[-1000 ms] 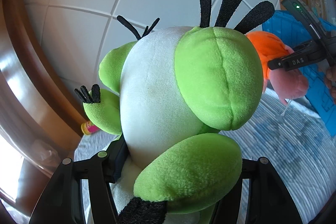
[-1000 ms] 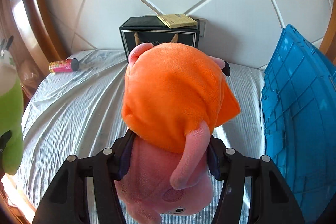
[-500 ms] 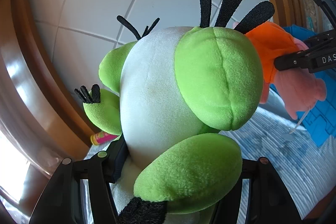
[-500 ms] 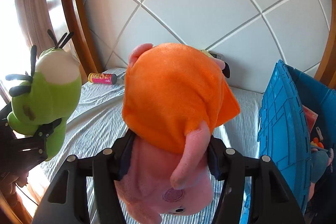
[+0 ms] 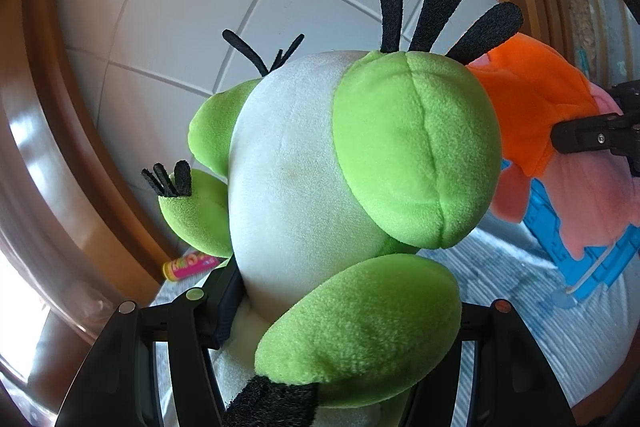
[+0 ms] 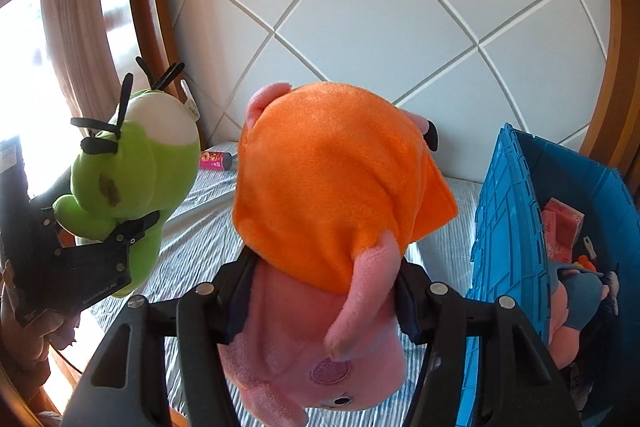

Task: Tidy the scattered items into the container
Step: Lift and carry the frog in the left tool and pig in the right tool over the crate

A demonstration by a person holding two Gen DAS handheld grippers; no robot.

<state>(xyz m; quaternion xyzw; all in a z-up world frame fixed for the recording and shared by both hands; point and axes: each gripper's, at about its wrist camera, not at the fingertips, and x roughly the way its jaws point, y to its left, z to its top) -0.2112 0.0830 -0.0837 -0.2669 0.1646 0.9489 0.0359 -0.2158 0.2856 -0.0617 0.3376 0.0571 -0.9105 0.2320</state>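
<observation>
Plush toys hang lifted above the bed (image 6: pixel 200 239): your left hand-held gripper (image 5: pixel 336 323) pinches the green frog (image 5: pixel 320 167), your right hand-held gripper (image 6: pixel 320 291) the pink pig (image 6: pixel 320 227), beside the blue crate (image 6: pixel 508 227), apparently for dropping in.

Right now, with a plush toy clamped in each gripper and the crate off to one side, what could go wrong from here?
1. The green plush and the pink pig plush hang close together; moving both toward the blue crate could make the left gripper and right gripper collide.
2. The crate already holds toys and pink boxes, so bulky plush may sit high or spill.
3. The pink can on the bed could be overlooked.
</observation>
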